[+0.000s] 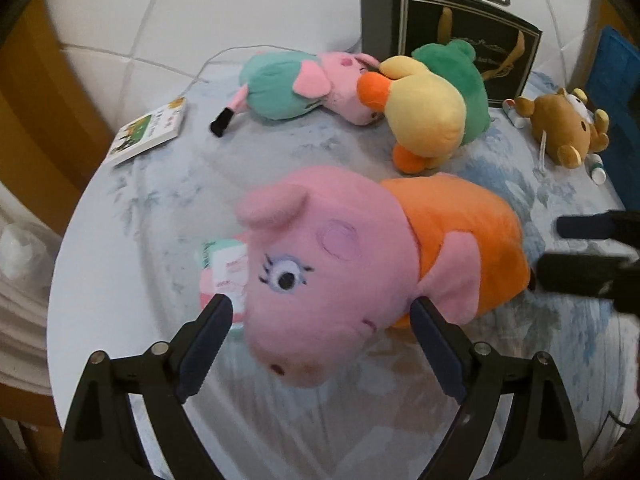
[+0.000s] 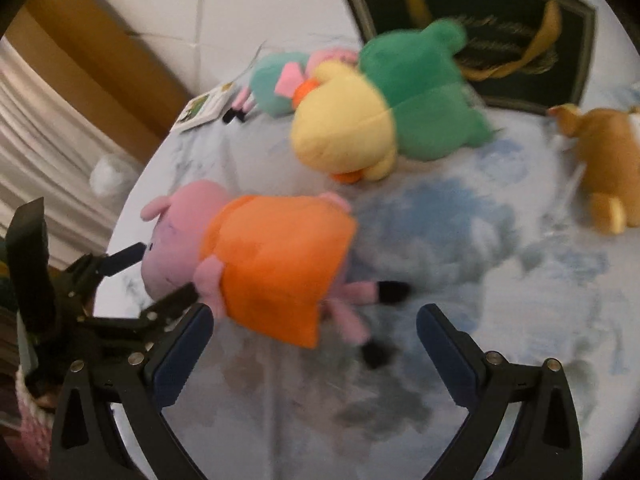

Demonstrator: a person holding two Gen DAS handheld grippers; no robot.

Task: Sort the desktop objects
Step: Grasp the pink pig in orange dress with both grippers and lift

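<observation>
The pig plush (image 1: 340, 264) lies near the worktop's (image 1: 120, 216) front-left edge, its head between the open jaws of the left gripper (image 1: 322, 344), probably for grasping; the right gripper (image 2: 316, 354) is also open, beside its legs.

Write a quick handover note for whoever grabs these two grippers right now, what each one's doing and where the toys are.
Left tongs: open, straddling the head of the orange-dress pig, not clamped.
Right tongs: open, empty, near that pig's legs.
Behind it on the table: teal-dress pig, yellow-green duck, brown bear, small book, a black box at the back.
Done: nothing visibly sorted.
Left: grasp the pig, then the rest.
</observation>
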